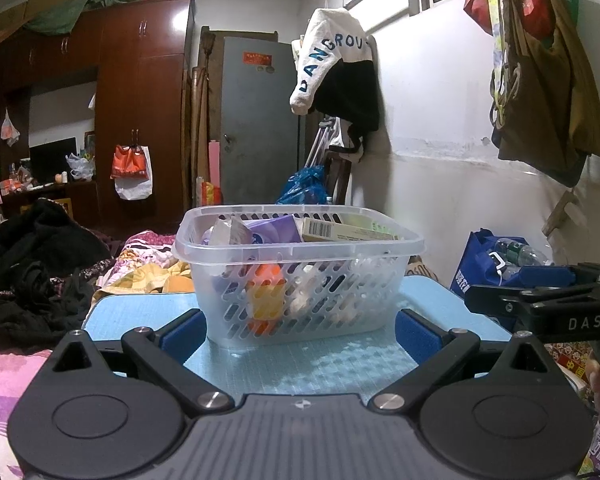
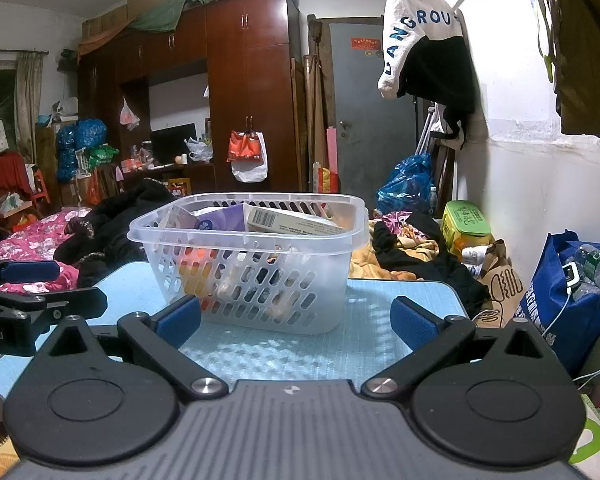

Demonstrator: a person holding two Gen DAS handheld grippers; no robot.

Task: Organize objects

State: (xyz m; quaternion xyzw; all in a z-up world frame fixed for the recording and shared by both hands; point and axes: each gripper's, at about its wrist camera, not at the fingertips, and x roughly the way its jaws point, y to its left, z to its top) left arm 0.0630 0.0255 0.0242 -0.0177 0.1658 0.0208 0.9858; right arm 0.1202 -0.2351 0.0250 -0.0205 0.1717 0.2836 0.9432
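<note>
Both my tools, left [image 1: 298, 330] & right [image 2: 296, 322], spread wide w/ nothing held, basket [image 1: 298, 276] at 12 o'clock, left nearer.

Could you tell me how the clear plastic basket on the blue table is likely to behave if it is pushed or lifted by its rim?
The basket looks thin-walled and perforated, so its rim would probably flex under a pinch. It sits flat on the blue table, so a push should slide it rather than tip it. The boxes inside may shift.
</note>
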